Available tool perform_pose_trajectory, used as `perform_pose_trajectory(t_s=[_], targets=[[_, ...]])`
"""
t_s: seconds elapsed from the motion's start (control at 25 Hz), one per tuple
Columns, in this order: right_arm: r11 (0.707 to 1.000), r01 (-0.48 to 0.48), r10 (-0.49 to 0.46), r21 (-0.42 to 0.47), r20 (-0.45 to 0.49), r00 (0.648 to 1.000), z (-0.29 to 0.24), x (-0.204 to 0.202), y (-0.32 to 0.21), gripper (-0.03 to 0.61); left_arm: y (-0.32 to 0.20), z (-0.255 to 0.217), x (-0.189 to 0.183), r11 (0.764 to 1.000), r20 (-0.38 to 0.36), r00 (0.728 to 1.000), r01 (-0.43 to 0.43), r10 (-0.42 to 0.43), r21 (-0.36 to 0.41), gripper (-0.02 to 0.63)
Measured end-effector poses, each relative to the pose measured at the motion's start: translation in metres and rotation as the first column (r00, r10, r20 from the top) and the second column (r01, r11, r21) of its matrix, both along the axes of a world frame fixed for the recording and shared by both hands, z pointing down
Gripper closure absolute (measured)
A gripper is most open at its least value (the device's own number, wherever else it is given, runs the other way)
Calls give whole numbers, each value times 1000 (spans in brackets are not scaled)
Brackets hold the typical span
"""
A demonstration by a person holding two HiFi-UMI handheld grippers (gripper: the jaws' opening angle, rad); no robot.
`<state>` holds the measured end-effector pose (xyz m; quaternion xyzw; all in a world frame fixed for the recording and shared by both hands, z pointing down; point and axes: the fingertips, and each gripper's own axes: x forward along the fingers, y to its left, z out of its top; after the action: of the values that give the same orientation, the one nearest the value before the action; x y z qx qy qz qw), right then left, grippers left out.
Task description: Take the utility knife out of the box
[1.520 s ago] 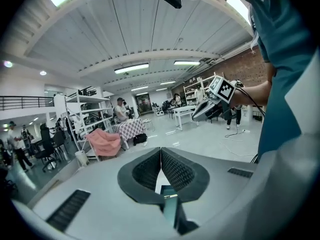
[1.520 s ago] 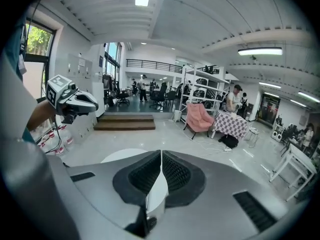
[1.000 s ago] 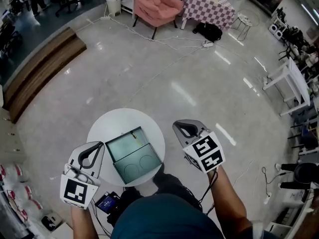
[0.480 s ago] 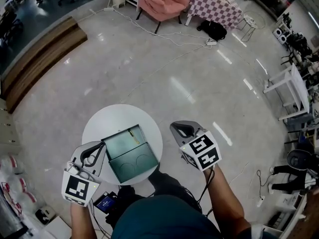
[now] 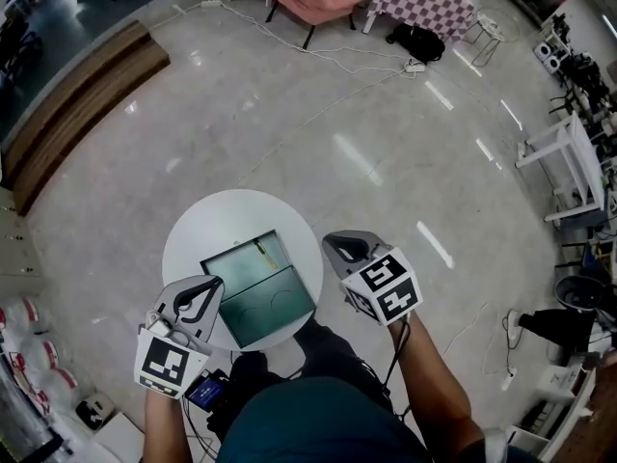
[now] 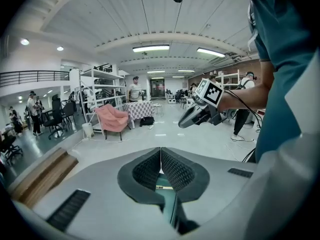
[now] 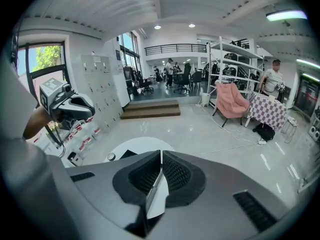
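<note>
1. Table (image 5: 193, 244): round, white, small top. The box takes up much of the side near you. Risk: little spare margin, so a hard shove could push the box twd the rim and off.
2. Box (image 5: 236, 276): greenish metal, open, sits on the table btwn your two grippers. A flap (image 5: 275, 309) w/ two circles lies nearer you, prob. the lid. Risk: it looks light and nothing pins it. Drag the knife against a wall and the whole box could slide or tip. The flap could also swing if knocked.
3. L gripper (image 5: 216, 284): jaws pressed together, nothing btwn them (image 6: 160, 156). It hangs just beside the box's near-left corner. Risk: its closed tip could clip the rim on the way in and nudge the box off line.
4. R gripper (image 5: 334, 242): jaws likewise together and empty (image 7: 161, 159). It is off the table's right edge, apart from the box. Risk: reach in w/ the jaws closed and you poke the knife instead of taking it. Open late and the pads could foul the box wall.
5. Utility knife (image 5: 258, 251): small yellowish sliver inside the box, by the far wall, untouched. It is too small to tell the blade state. Risk: it lies low and close to the wall, so there is little room for the pads. Expect a shallow pinch, slip or drop-back. Treat the blade as poss. exposed.
</note>
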<state>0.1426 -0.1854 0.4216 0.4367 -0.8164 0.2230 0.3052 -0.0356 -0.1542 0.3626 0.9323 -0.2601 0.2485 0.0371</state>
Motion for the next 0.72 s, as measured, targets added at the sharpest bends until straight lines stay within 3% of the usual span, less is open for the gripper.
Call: perform_pose_trajectory(t_s=[0.32,0.72], targets=[[998,-24,25,-52,4,1000,19,6,-10,538,-11,12,12,998,20,998,-55,56,-42,594],[996,-20,23,-89,38,999,61,-14,-46,538,-23,47,37,985,90,982,-160,166,-69,594]])
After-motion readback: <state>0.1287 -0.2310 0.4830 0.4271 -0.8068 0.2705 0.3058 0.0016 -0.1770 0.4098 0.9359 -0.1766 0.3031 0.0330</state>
